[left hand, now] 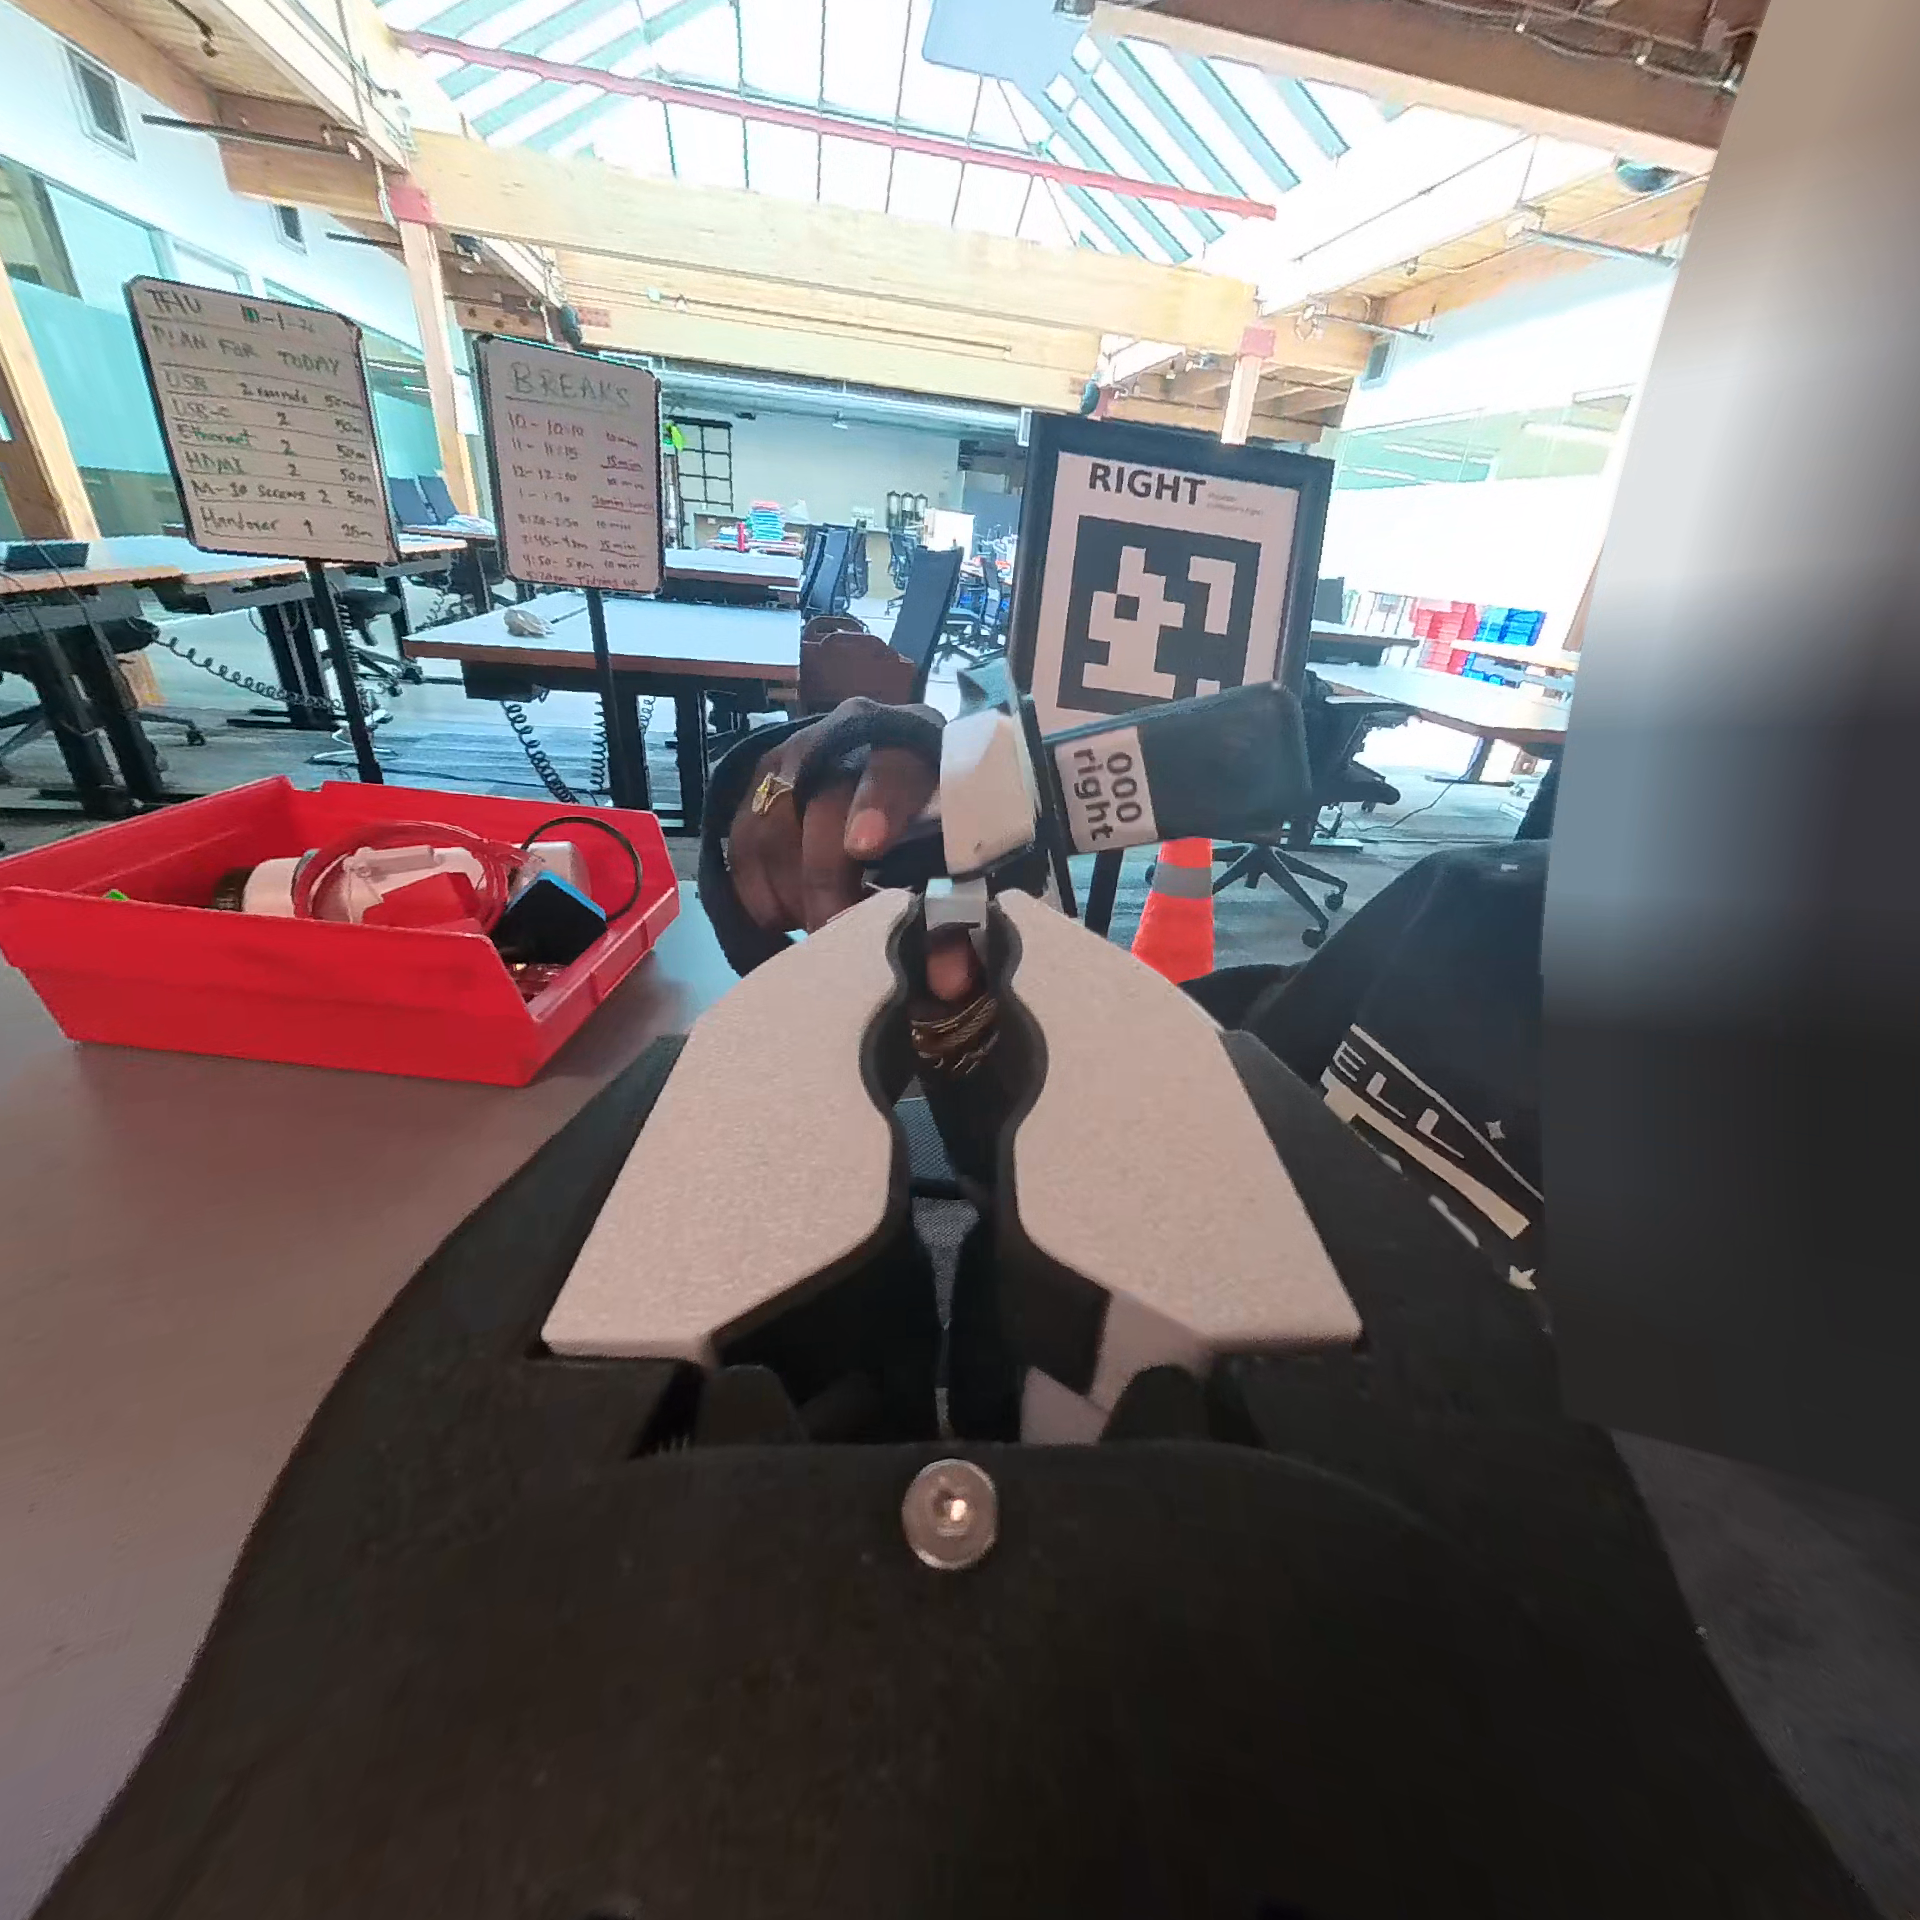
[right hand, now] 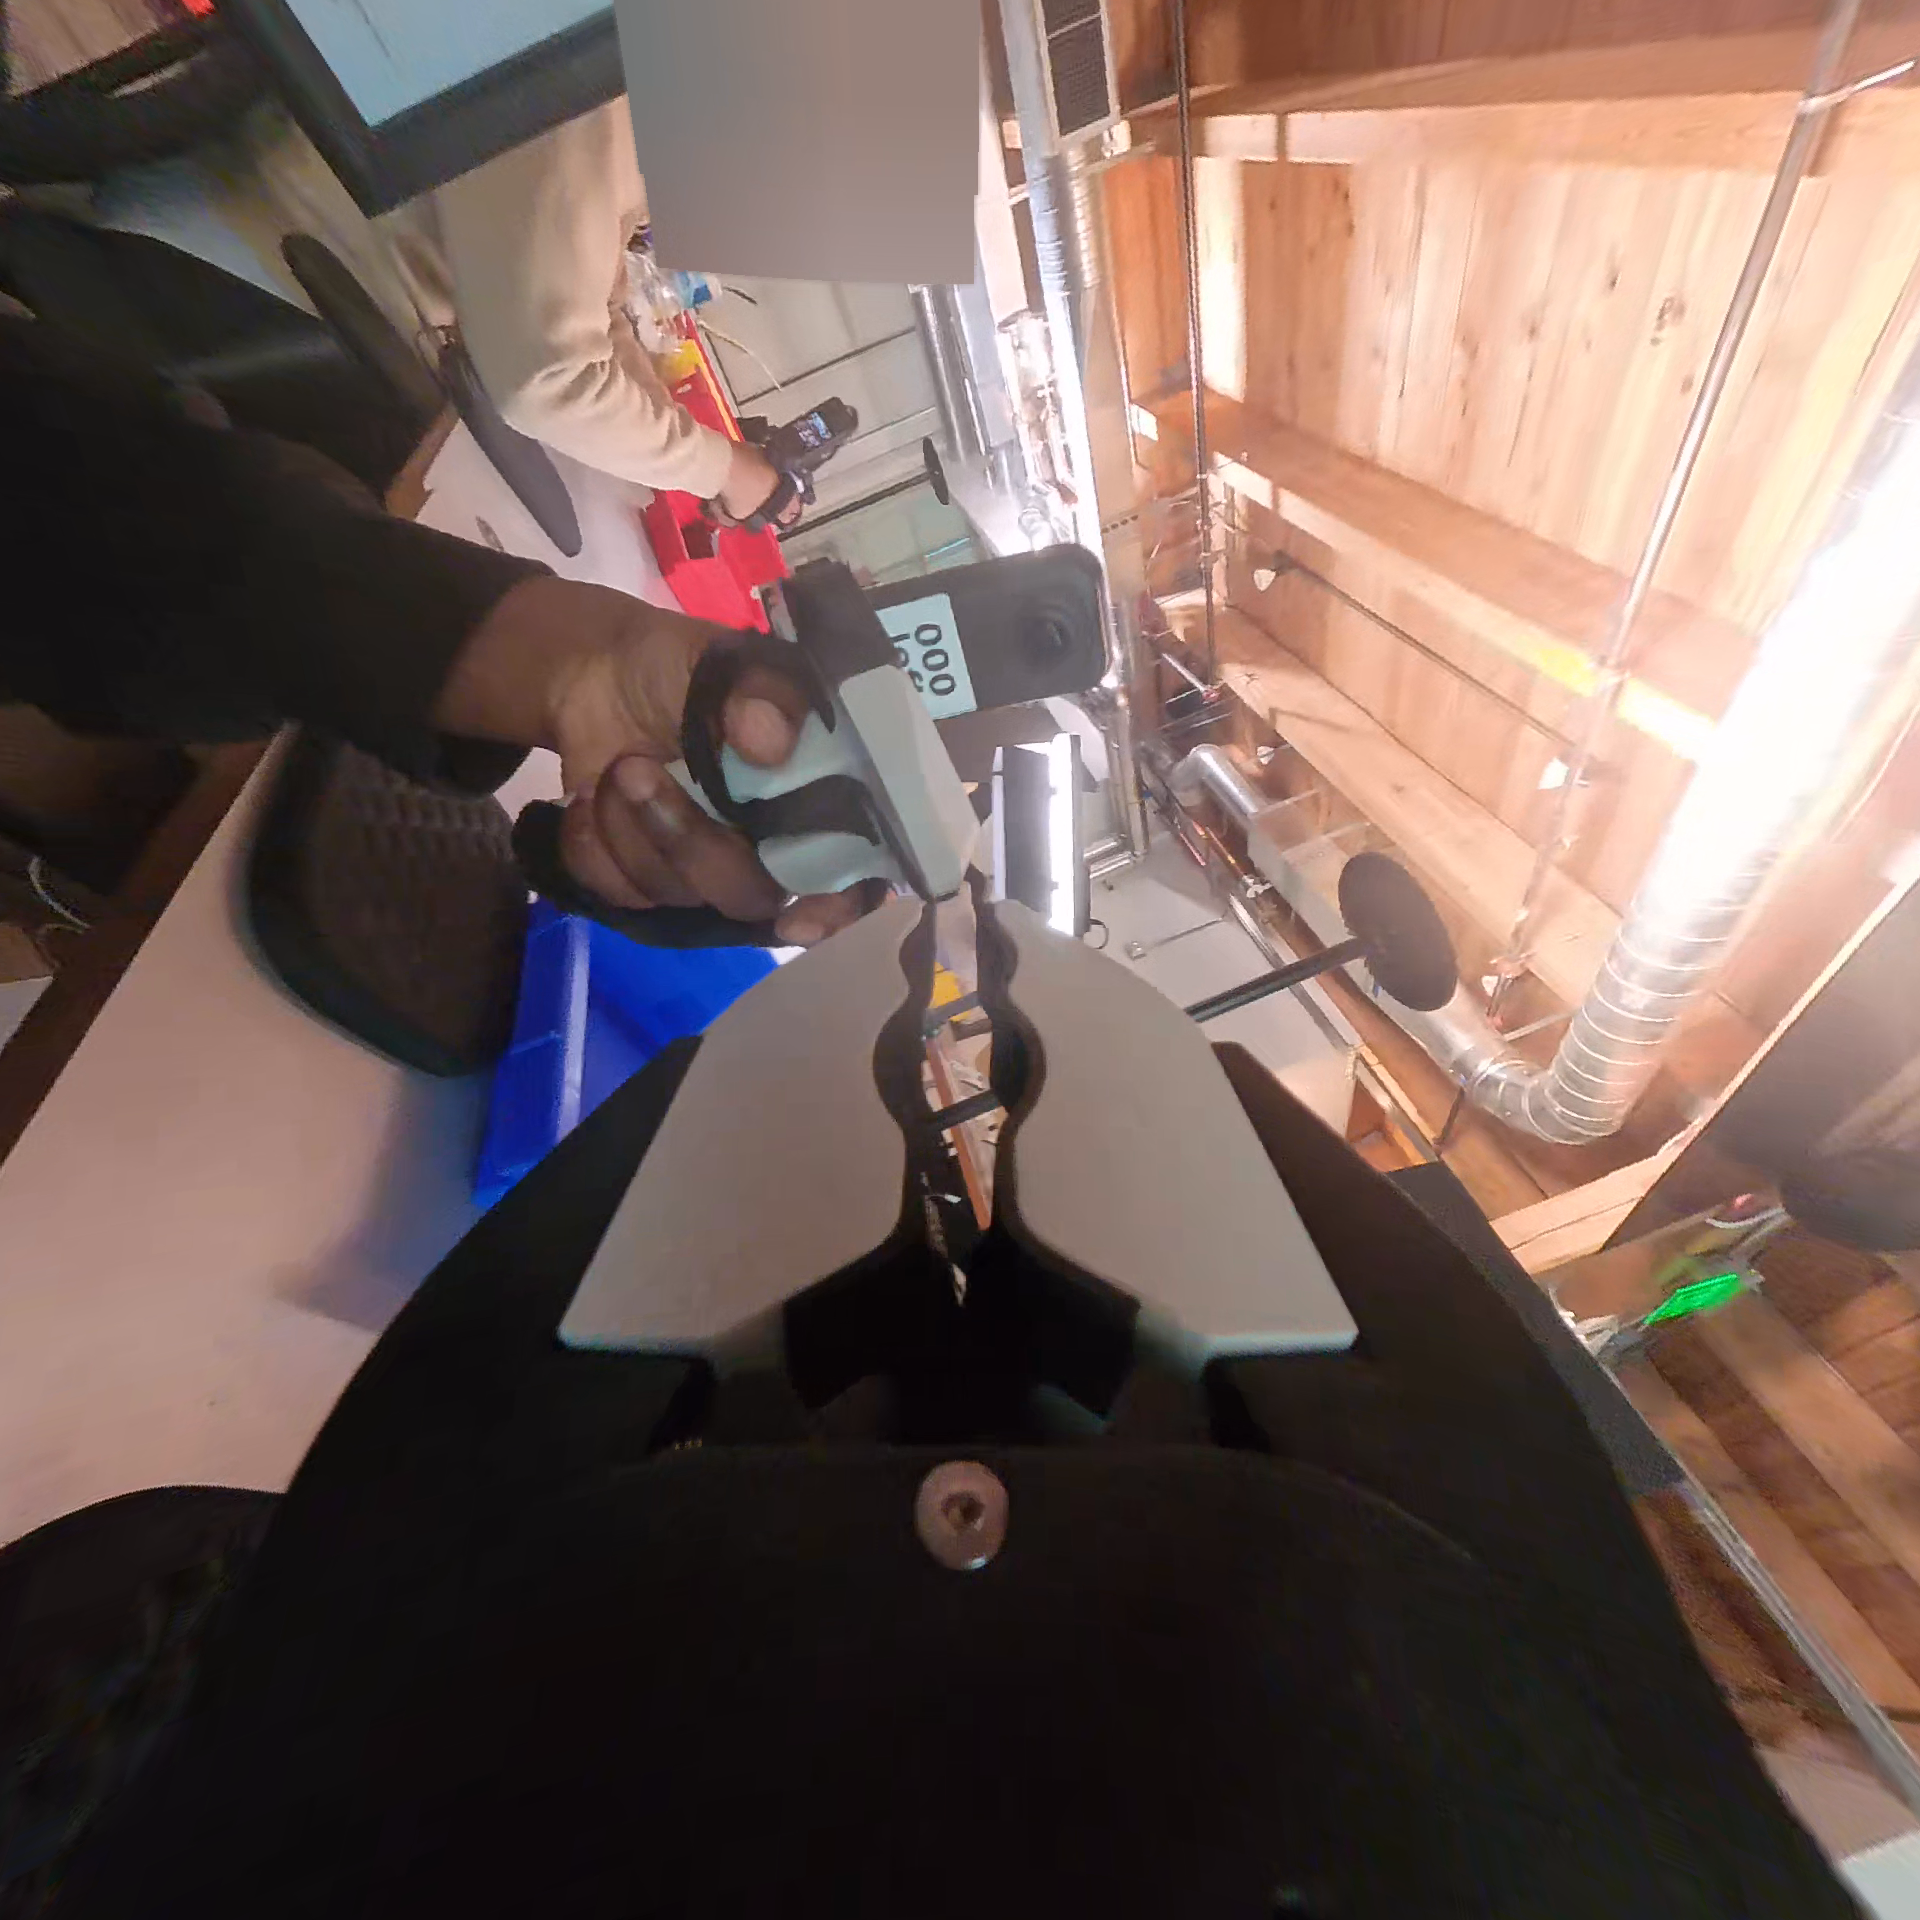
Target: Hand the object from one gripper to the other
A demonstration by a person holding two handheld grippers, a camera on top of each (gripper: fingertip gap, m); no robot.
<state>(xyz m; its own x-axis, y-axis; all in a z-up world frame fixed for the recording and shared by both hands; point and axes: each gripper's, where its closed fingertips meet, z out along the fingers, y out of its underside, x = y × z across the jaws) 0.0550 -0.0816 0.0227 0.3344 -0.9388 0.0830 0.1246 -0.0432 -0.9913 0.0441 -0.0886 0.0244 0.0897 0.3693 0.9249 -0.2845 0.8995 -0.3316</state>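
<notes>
Both grippers met tip to tip just above frame centre in each wrist view. The right gripper [right hand: 951, 914] had its grey fingers squeezed nearly together, clamped on a thin black strip [right hand: 943, 1205] that ran down the narrow gap and carried tiny white print too small to read. The left gripper [left hand: 953, 914] had its tips pulled in close around a small grey piece. Honestly, I couldn't tell whether its jaws were gripping the strip or not.

Writing was everywhere. 2 handwritten whiteboards [left hand: 265, 416] stood on poles at upper left of the left wrist view. A framed black-and-white marker card [left hand: 1169, 592] sat right of centre, and a white printed sticker [left hand: 1107, 800] was wrapped on the right gripper's black camera body. A hand [left hand: 810, 821] with rings held that gripper.

A red bin [left hand: 260, 997] of mixed parts sat at left on the dark table [left hand: 208, 1247], with an orange traffic cone [left hand: 1179, 904] behind. A blue bin [right hand: 561, 1039] showed left of centre in the right wrist view.
</notes>
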